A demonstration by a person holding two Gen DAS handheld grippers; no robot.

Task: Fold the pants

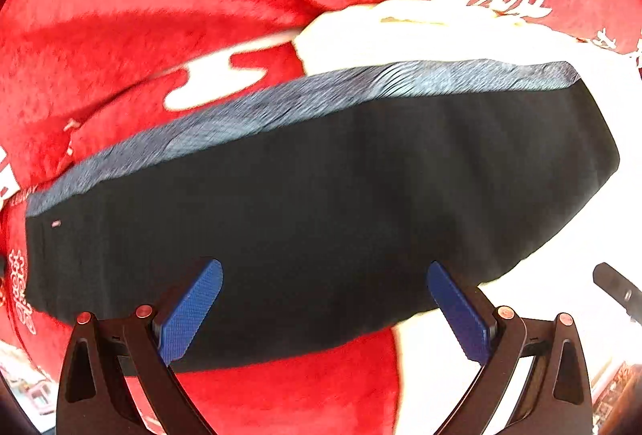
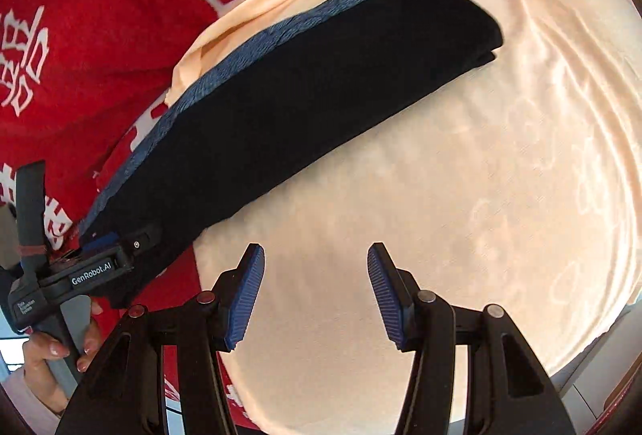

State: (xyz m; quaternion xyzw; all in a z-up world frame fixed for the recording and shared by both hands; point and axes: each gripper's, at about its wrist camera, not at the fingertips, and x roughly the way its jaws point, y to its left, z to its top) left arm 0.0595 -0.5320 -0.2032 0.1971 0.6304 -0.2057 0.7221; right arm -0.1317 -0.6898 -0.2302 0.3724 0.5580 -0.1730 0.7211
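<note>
My left gripper (image 1: 323,308) points down over the black pants (image 1: 313,202), its blue pads (image 1: 188,314) spread wide apart with nothing pinched between them. Seen from my right wrist camera, that same gripper (image 2: 96,258) sits at the near left end of the pants (image 2: 289,94), with my hand (image 2: 56,346) wrapped round its handle. The pants lie folded into a long dark strip with a blue-grey ribbed waistband (image 2: 281,29) along the far edge. Their left part rests on the red blanket (image 2: 92,45) with white characters, their right part on the cream cloth (image 2: 501,194). My right gripper (image 2: 317,294) hovers over bare cream cloth just beside the pants, jaws apart and empty.
</note>
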